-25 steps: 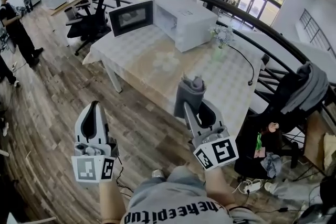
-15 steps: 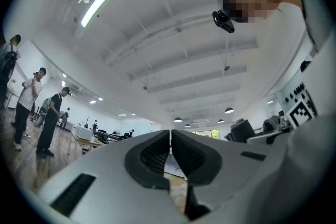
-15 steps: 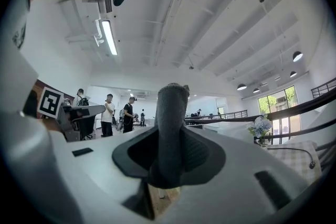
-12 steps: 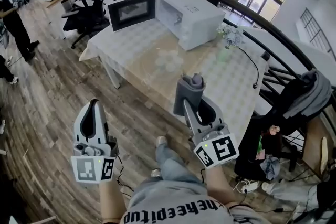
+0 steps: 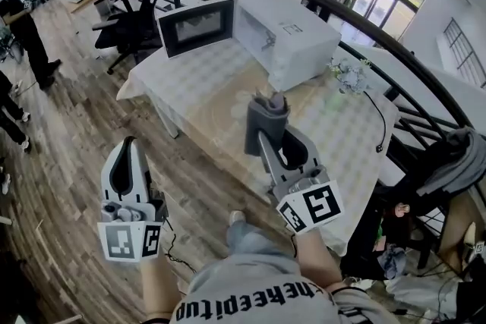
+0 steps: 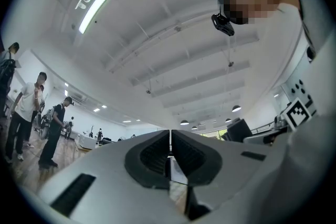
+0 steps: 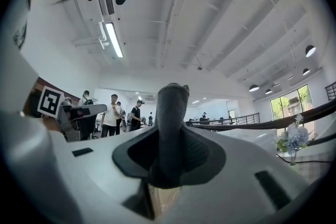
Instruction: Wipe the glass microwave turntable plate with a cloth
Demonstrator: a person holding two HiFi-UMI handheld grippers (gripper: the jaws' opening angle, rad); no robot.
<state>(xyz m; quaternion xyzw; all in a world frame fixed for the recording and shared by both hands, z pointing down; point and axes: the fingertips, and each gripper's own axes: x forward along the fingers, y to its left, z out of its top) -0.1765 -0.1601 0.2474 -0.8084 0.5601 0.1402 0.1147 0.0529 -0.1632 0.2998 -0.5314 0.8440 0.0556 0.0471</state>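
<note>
Grey cloth [image 5: 267,117], one, clamped in right gripper [image 5: 262,140]; left gripper [image 5: 129,149] clenched, empty; one microwave [image 5: 292,38] on table [image 5: 205,83].

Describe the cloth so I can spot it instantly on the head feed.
Find the table with the pale cover and the white microwave, its door open. Nearer the camera, the right gripper sticks up in front of that table, and the cloth is pinched upright between its fingers. It is the only soft, dark grey fold; the left gripper is shut on nothing.
</note>
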